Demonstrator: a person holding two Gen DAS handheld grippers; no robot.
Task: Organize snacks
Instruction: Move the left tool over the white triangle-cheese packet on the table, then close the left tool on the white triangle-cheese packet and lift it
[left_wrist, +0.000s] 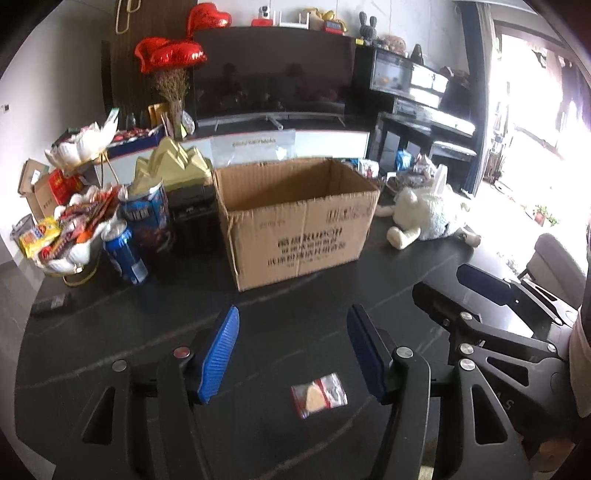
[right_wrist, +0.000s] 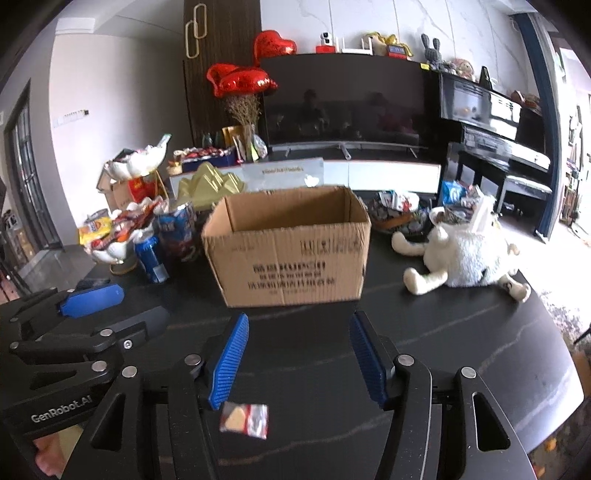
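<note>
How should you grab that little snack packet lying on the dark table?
Best guess: come from above and pinch the little snack packet across its two long edges. It lies flat on the dark table, so there is nothing to get under. It is thin and crinkly, so close the fingers low, near the tabletop. The left gripper already stands open over it.

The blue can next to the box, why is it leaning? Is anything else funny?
Yes, the blue can tilts against the snack bowl instead of standing upright, left of the cardboard box. One small snack packet lies alone on the dark table, outside the box. A white plush toy lies sprawled on the table too.
</note>
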